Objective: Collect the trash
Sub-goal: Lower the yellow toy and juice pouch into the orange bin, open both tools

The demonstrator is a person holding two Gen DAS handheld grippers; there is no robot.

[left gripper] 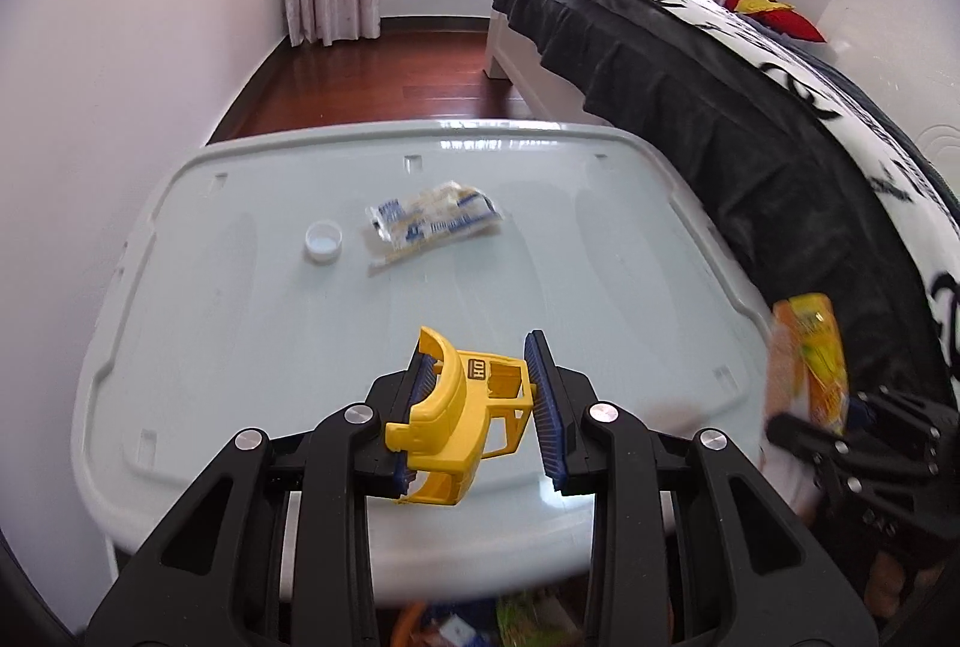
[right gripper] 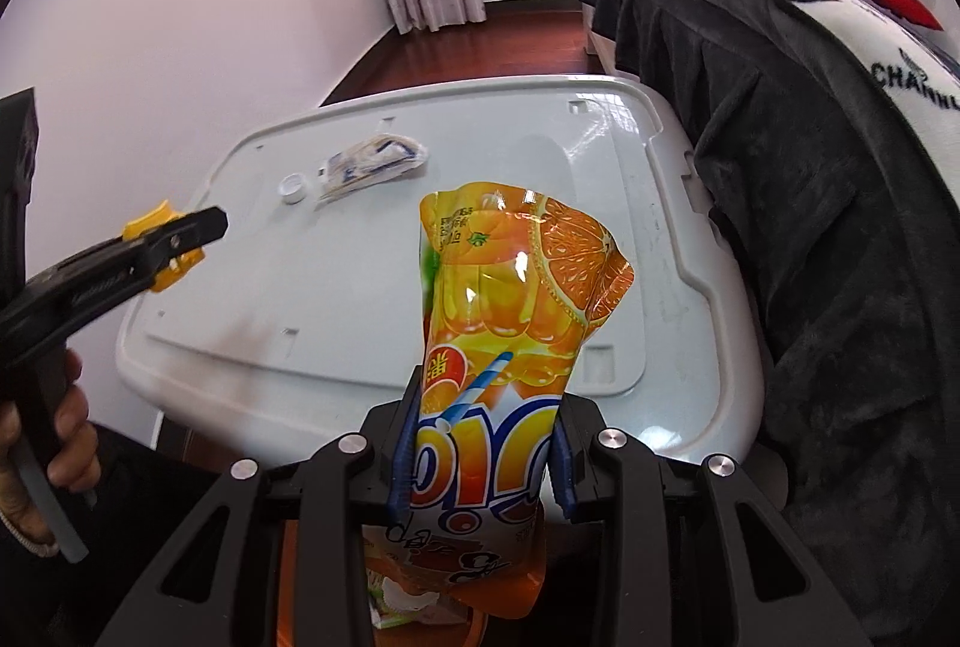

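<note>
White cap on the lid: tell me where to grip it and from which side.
Grip the cap across its rim, coming straight down from above. It lies flat, open side up, low and round, so only the rim offers hold. Keep the jaws off the wrapper close on its right.

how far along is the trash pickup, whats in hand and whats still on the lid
Mid-job. In hand: the left gripper is shut on a yellow plastic piece, and the right gripper is shut on an orange juice pouch. Left to collect on the grey lid: a white bottle cap and a crumpled clear wrapper. Nothing visibly binned yet.
</note>
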